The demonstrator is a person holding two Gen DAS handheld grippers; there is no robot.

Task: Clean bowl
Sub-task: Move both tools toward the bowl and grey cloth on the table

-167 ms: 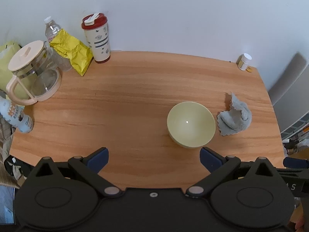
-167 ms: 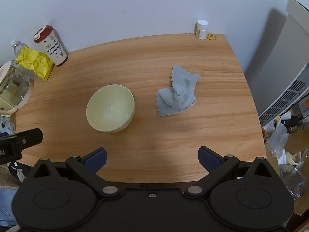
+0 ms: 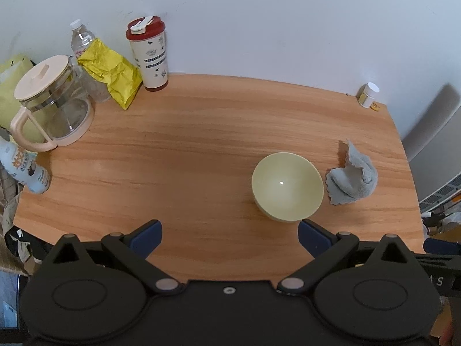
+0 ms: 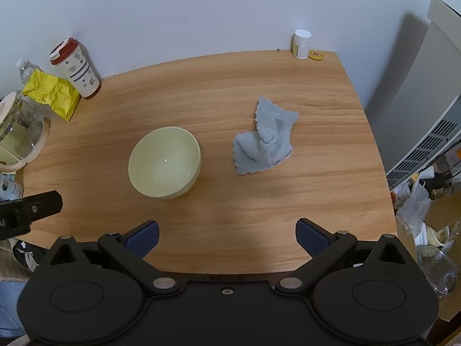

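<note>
A pale yellow-green bowl (image 3: 287,186) (image 4: 164,162) stands upright and empty on the wooden table (image 3: 201,155) (image 4: 317,190). Just to its right lies a crumpled grey cloth (image 3: 352,180) (image 4: 265,141), apart from the bowl. My left gripper (image 3: 229,238) is open above the table's near edge, its right finger close to the bowl's near side. My right gripper (image 4: 227,238) is also open, near the front edge, with bowl and cloth ahead of it. Neither holds anything.
At the back left stand a glass jug with a cream lid (image 3: 52,103), a water bottle (image 3: 82,40), a yellow bag (image 3: 112,72) and a red-lidded tumbler (image 3: 148,54). A small white-capped jar (image 4: 301,43) sits back right. A white appliance (image 4: 426,109) flanks the table's right side.
</note>
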